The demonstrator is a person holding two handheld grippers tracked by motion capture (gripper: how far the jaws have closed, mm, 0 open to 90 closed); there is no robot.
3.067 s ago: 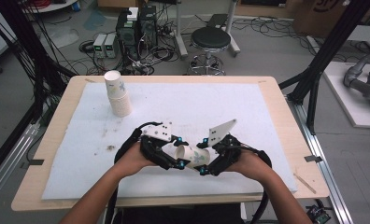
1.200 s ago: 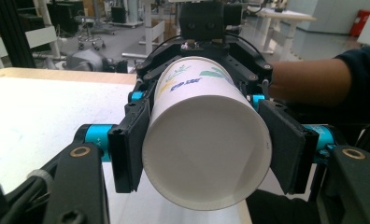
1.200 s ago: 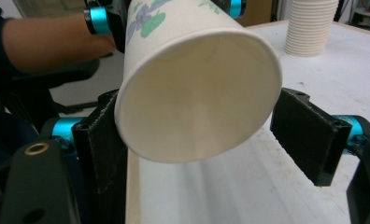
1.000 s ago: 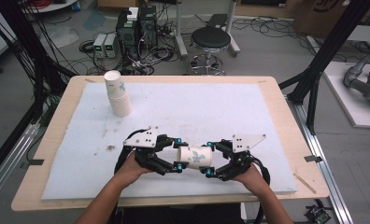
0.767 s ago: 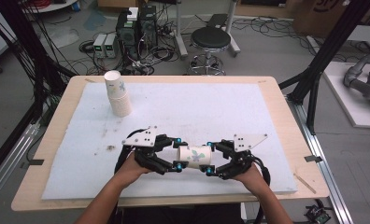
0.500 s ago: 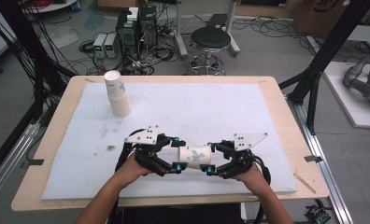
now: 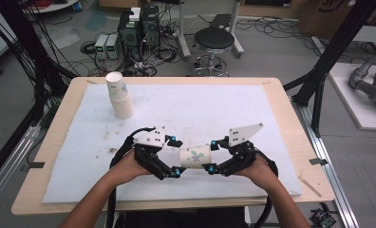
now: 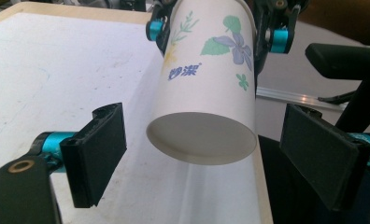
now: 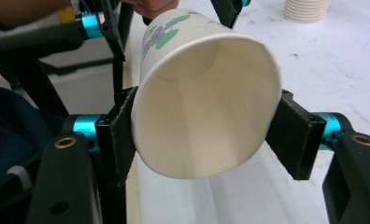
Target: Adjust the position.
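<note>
The white paper cup with a printed flower and leaf pattern (image 7: 196,156) lies on its side in the air between our two grippers, near the front edge of the white padded mat (image 7: 214,109): our right gripper (image 9: 206,135) clamps its open rim between both pads, while our left gripper (image 8: 202,154) stands spread wide, its pads to either side of the cup's base and touching nothing. Further out, the stack of white paper cups (image 7: 119,95) waits upright at the mat's far left corner. We judge this single cup already parted from that stack and the left hand's grip let go or not yet taken, so carrying it off and setting it down remain.
</note>
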